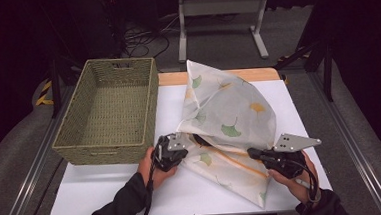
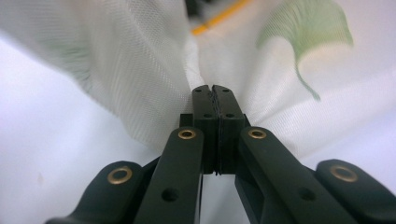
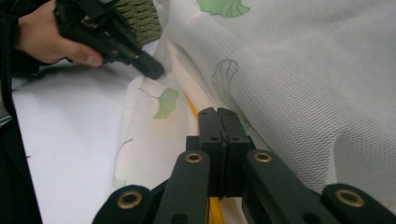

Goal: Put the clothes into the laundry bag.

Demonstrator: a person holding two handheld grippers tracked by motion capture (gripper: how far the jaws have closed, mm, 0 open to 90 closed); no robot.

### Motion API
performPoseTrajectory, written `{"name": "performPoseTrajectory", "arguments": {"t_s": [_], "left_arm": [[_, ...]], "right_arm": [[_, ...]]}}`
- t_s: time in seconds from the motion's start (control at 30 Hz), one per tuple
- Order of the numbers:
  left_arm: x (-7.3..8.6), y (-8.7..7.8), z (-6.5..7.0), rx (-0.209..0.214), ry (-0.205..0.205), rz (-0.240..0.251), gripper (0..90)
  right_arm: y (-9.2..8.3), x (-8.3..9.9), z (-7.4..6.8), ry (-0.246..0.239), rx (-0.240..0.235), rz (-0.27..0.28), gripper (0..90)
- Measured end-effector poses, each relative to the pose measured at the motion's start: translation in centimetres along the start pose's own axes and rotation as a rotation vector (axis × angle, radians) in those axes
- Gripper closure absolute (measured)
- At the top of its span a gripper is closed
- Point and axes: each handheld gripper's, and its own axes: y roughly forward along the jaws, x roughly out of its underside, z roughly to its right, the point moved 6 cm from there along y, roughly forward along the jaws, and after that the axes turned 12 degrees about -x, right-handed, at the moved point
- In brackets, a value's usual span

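**Leaf-print mesh bag pinched at both ends beside an empty basket**

A sheer white mesh bag printed with green and yellow ginkgo leaves (image 1: pixel 226 118) lies crumpled and partly tented up on the white counter (image 1: pixel 98 193), its yellow-trimmed opening facing the person's side. The left tongs (image 1: pixel 180 149) are pressed together on a bunched fold of the fabric at the bag's near left edge; in the left gripper view the cloth gathers right at the closed tips (image 2: pixel 214 93). The right tongs (image 1: pixel 251 154) are likewise pressed together at the bag's right side, and the right gripper view shows them clamped along the yellow-edged hem (image 3: pixel 217 116), seemingly pinching it, though the fabric between the tips is hard to make out. Just left of the bag stands an olive-green woven rectangular basket (image 1: pixel 75 139), nothing inside it. Judging by the layout, the grasp on both sides is made, while any lifting, spreading or stowing of the bag in the basket remains ahead.
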Motion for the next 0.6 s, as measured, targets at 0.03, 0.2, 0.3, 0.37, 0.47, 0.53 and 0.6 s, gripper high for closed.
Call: {"name": "performPoseTrajectory", "arguments": {"t_s": [0.03, 0.2, 0.3, 0.37, 0.47, 0.53, 0.6], "left_arm": [[0.4, -0.5, 0.4, 0.008, 0.002, -0.001, 89.4], [1.8, -2.4, 1.0, 0.036, -0.013, 0.013, 89.3], [3.2, -3.8, 1.4, 0.056, -0.023, 0.019, 89.3], [3.9, -4.5, 1.6, 0.065, -0.029, 0.022, 89.2], [4.5, -5.0, 1.6, 0.062, -0.033, 0.037, 88.7], [4.8, -5.6, 1.2, 0.061, -0.061, 0.059, 83.9], [4.9, -5.9, 0.8, 0.041, -0.079, 0.072, 76.7]], "right_arm": [[0.1, 0.0, -0.2, -0.002, -0.009, 0.000, 89.9], [0.8, -0.2, -1.3, -0.024, -0.066, -0.009, 89.8], [1.9, -0.2, -2.6, -0.052, -0.105, -0.041, 89.8], [2.4, -0.1, -2.9, -0.057, -0.110, -0.053, 89.7], [2.8, 0.1, -3.0, -0.057, -0.115, -0.061, 89.8], [3.2, 0.3, -3.1, -0.057, -0.114, -0.067, 89.8], [3.5, 0.4, -3.1, -0.054, -0.116, -0.072, 89.8]]}}
